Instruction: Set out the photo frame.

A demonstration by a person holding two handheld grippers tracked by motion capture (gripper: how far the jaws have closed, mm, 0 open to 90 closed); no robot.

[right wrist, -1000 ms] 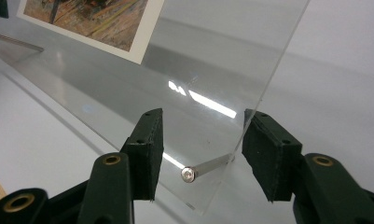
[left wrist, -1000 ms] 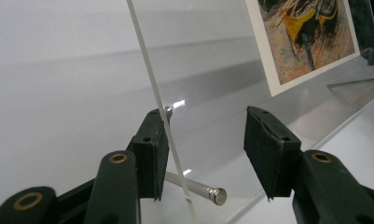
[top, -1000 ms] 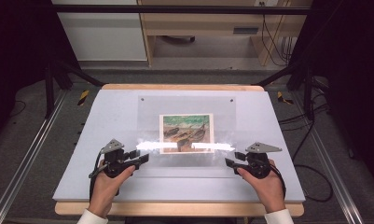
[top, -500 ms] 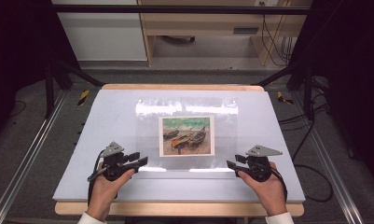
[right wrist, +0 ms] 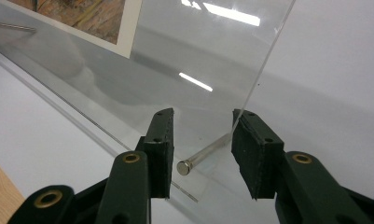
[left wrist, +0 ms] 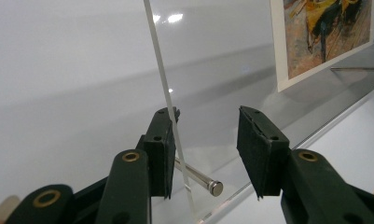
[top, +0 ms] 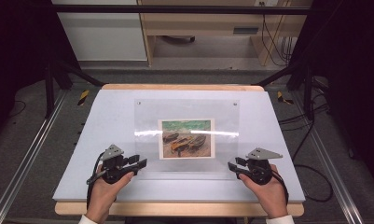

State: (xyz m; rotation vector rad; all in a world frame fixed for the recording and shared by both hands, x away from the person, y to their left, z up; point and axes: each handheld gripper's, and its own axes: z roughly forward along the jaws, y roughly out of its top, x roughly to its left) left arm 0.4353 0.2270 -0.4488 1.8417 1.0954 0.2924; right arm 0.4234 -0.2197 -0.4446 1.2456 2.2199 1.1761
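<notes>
In the high view, a clear acrylic sheet (top: 187, 137) lies on the white tabletop (top: 105, 112), and a printed picture of boats (top: 186, 138) is seen in its middle. The left tongs (top: 141, 164) are at the near left corner of the sheet, and the right tongs (top: 231, 167) are at the near right corner. Each is held by one hand of the person, the left hand (top: 103, 191) and the right hand (top: 268, 193).

In the left gripper view, the side edge of the sheet (left wrist: 163, 84) stands between the two jaws, close against the left one. The right jaw is apart from it, so the tongs are partly open and do not press the sheet. A small metal pin (left wrist: 198, 177) passes through the sheet between the jaws. The jaws have just been closing.

In the right gripper view, the sheet edge (right wrist: 268, 60) comes down beside the right jaw, and a metal pin (right wrist: 201, 156) lies in the gap. The left jaw is free, so these tongs are also partly open. They too have just been closing, with the corner of the sheet between them.
</notes>
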